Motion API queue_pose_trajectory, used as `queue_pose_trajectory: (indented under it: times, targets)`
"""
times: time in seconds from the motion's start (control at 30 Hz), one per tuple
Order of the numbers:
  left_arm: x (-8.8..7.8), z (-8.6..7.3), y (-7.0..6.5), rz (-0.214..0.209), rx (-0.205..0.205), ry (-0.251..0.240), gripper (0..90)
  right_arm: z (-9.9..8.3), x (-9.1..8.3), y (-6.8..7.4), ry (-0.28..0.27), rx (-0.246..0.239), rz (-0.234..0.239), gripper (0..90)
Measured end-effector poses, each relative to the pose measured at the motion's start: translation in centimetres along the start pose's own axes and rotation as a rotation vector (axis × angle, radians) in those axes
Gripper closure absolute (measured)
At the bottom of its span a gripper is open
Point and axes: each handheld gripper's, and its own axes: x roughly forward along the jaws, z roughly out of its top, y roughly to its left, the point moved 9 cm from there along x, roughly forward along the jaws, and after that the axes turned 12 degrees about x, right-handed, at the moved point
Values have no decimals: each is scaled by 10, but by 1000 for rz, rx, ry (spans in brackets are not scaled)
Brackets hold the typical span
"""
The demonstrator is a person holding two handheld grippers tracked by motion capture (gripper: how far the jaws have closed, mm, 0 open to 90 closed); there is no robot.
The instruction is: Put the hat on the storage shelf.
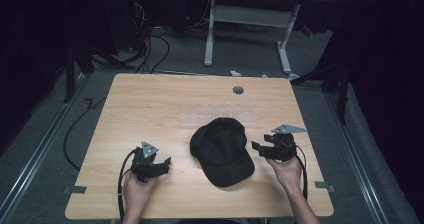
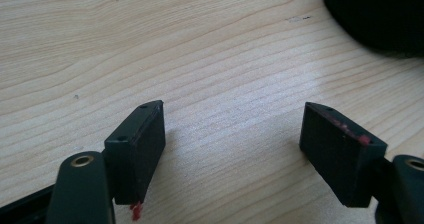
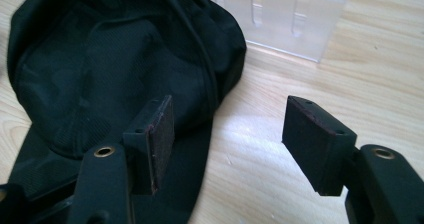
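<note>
A black cap [image 1: 222, 151] lies on the wooden table [image 1: 150, 104], a little right of the middle, with its brim toward the near edge. My left gripper [image 1: 166, 163] rests left of the cap, a hand's width from it, jaws pointing at it. In the left gripper view it [image 2: 232, 114] stands open over bare wood, and the cap [image 2: 380, 14] shows dark at the upper right. My right gripper [image 1: 256, 147] hovers at the cap's right edge. It [image 3: 230, 104] is open, one jaw above the cap [image 3: 100, 59] and the other above the wood, gripping nothing.
A clear plastic rack with slots [image 1: 217, 115] lies flat just behind the cap; it [image 3: 280, 14] shows beyond the right jaws. A round cable hole [image 1: 238, 90] sits near the table's far edge. Cables and a white desk frame [image 1: 247, 19] stand on the floor beyond.
</note>
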Motion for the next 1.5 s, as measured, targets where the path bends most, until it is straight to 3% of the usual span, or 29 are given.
queue_pose_trajectory:
  times: [0.1, 0.67, 0.83, 0.9, 1.3, 1.5]
  targets:
    - [0, 0, 0, 0, 0, 0, 264, 6, 3, 4, 7, -20, 12, 400]
    - [0, 0, -1, -9, 1, -3, 277, 26, 27, 16, 31, -34, 64, 507]
    - [0, 0, -1, -9, 1, -2, 276, 32, 36, 22, 62, -43, 79, 517]
    - [0, 0, -2, -9, 1, -2, 276, 36, 40, 24, 41, -58, 76, 517]
    - [0, 0, -2, -10, 1, -2, 273, 42, 55, 28, 61, -107, 31, 530]
    - [-1, 0, -2, -10, 1, -2, 272, 39, 63, 28, 75, -101, 32, 547]
